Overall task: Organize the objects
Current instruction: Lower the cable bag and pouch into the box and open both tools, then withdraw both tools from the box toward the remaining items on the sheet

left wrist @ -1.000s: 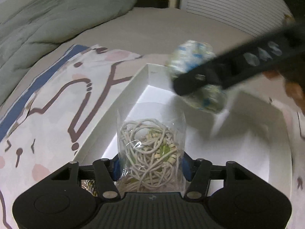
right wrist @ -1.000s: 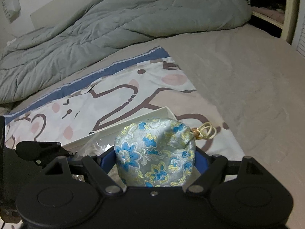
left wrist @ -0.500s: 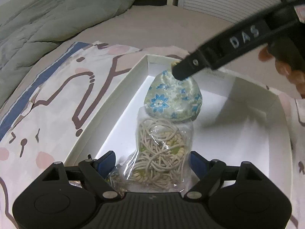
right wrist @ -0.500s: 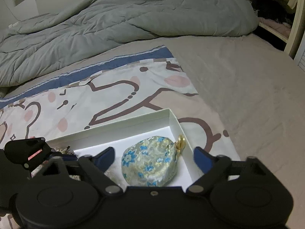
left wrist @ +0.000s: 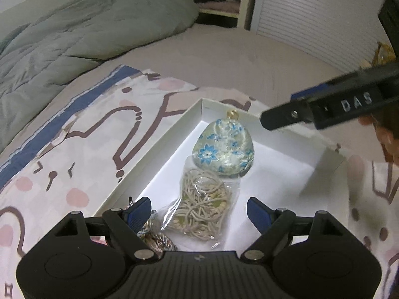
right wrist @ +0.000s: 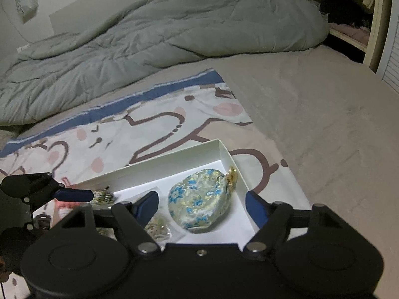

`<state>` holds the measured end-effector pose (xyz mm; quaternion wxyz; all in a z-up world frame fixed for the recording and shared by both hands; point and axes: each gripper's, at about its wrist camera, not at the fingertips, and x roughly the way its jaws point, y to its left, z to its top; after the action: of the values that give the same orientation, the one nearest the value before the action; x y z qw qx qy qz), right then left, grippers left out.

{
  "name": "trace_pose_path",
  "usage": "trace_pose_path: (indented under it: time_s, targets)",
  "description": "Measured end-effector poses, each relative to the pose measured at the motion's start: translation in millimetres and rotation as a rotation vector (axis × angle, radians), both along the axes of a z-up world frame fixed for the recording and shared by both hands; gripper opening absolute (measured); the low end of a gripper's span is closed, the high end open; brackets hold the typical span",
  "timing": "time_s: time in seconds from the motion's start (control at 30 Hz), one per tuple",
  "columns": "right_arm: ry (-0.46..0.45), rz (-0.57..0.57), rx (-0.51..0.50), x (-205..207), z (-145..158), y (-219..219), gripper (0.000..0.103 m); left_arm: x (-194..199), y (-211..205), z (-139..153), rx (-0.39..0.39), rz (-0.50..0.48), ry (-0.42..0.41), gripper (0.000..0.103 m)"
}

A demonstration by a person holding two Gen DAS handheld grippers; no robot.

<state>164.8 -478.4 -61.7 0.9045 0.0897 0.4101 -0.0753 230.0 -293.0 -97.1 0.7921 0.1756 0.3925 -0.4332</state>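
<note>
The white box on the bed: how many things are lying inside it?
3 visible: floral pouch near the far corner, bag of cord just before it, and a beaded item by the near-left wall. More may be hidden.

Glossy brocade pouch [left wrist: 223, 148], crinkly clear plastic bag [left wrist: 203, 208], matt white box [left wrist: 159, 153]

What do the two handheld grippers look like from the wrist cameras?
Both the left gripper and the right gripper are matte black plastic with rounded housings, triangular cut-outs, silver pivot screws and blue pads on the fingers. The right one's side carries white letters "DAS". No cables or sleeves are visible.
</note>
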Motion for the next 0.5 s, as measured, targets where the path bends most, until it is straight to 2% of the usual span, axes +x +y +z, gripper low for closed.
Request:
trace_pose_path:
  time_s: [0.3, 0.5]
  targets:
    - [-0.061, 0.009, 0.012, -37.4, 29.6, 14.8, 0.079, -30.0, 26.7, 37.0, -0.068, 0.108, 0.008, 0.084]
    - [-0.103, 0.018, 0.006, -65.9, 45.8, 26.2, 0.082, -51.6, 47.0, 54.1, -0.085, 0.198, -0.001, 0.084]
